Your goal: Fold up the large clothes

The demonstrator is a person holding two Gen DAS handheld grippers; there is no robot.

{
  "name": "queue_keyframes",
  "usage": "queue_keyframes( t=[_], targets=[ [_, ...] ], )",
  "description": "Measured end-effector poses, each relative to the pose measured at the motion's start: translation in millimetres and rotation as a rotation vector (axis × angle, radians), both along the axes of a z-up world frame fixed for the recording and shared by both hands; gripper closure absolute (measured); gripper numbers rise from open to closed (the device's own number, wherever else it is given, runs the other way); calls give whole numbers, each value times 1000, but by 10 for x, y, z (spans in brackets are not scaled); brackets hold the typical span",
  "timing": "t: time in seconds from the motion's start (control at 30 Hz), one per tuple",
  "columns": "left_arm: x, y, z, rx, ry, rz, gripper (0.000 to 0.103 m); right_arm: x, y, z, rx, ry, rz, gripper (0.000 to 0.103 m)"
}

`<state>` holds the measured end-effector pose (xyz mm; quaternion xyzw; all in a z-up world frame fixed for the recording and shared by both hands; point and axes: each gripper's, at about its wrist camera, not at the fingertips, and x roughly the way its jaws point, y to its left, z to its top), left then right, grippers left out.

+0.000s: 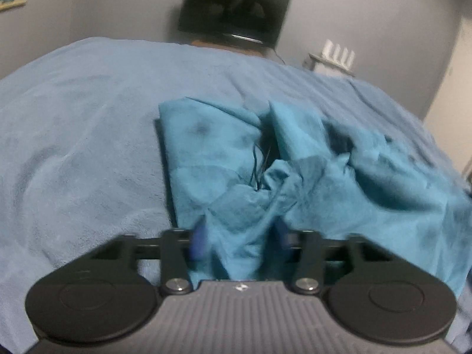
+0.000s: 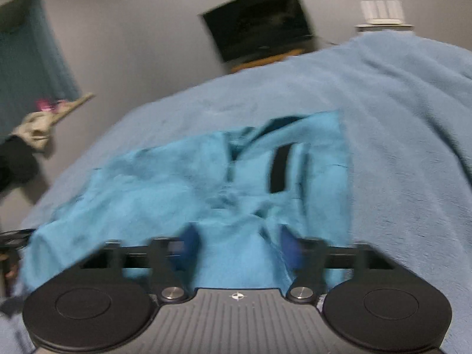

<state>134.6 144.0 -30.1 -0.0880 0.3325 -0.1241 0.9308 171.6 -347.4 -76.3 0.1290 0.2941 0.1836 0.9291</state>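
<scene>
A crumpled teal garment lies on a bed under a light blue blanket. In the left wrist view my left gripper is shut on a bunched fold of its near edge, and the cloth rises between the blue fingers. Thin black cords show in a gap in the folds. In the right wrist view the same garment spreads to the left, with a black strip on it. My right gripper is shut on another part of the near edge, with cloth filling the gap between the pads.
The blanket covers the whole bed around the garment. A dark screen stands by the grey wall beyond the bed's far end. A small shelf with white items is at the back right. A pile of clothes sits by the left wall.
</scene>
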Motion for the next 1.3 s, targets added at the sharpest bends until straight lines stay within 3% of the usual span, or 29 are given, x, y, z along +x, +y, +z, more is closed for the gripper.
queue_keyframes(
  t=[0.03,0.1,0.2,0.33,0.53,0.63,0.73,0.9,0.93,1.0,1.13,1.27,1.3],
  targets=[
    [-23,4,52,-20,-24,11,82,-6,34,29,-36,-22,1,84],
    [-38,-32,162,-18,-96,32,90,-20,93,112,-79,-66,-5,97],
    [-52,-158,346,24,-217,49,93,-88,117,306,-97,-177,-58,98],
    [7,-389,503,151,-352,72,94,-93,219,518,-178,-356,-141,99],
    [258,-581,380,186,-422,197,93,55,504,457,-321,-500,-303,101],
    [352,-744,176,304,-419,208,93,196,661,295,-403,-494,-345,101],
    [459,-814,-7,397,-396,199,93,404,758,74,-453,-431,-375,101],
    [627,-799,-215,441,-342,214,90,692,876,-275,-544,-302,-379,95],
    [646,-801,-234,451,-339,218,89,739,882,-324,-545,-277,-384,87],
    [717,-812,-259,477,-340,221,89,788,879,-363,-526,-245,-409,72],
    [817,-820,-298,502,-321,255,85,616,769,-320,-398,-220,-435,57],
    [734,-712,-192,478,-329,287,74,209,691,-186,-332,-216,-426,56],
    [705,-720,-140,490,-340,306,64,84,659,-109,-322,-223,-416,56]
  ],
)
